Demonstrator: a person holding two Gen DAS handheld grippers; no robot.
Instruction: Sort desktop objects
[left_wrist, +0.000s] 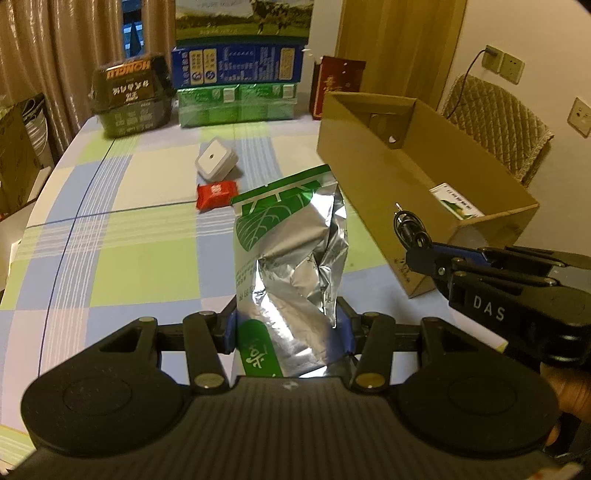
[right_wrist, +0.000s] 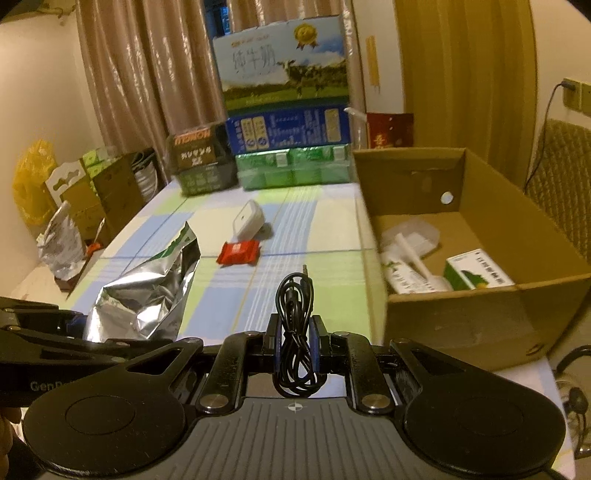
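Observation:
My left gripper (left_wrist: 286, 325) is shut on a silver and green foil bag (left_wrist: 291, 251), held above the checked tablecloth; the bag also shows in the right wrist view (right_wrist: 144, 295). My right gripper (right_wrist: 294, 339) is shut on a coiled black cable (right_wrist: 295, 314), which also shows in the left wrist view (left_wrist: 410, 229), held near the front left corner of the open cardboard box (right_wrist: 476, 314). A red snack packet (left_wrist: 217, 195) and a white square gadget (left_wrist: 216, 159) lie on the table beyond the bag.
The box (left_wrist: 369, 162) holds a green and white carton (right_wrist: 476, 273) and white packets (right_wrist: 406, 251). Stacked milk cartons (right_wrist: 288, 107) and a dark box (right_wrist: 199, 158) line the table's far edge. A padded chair (left_wrist: 495, 122) stands behind the box.

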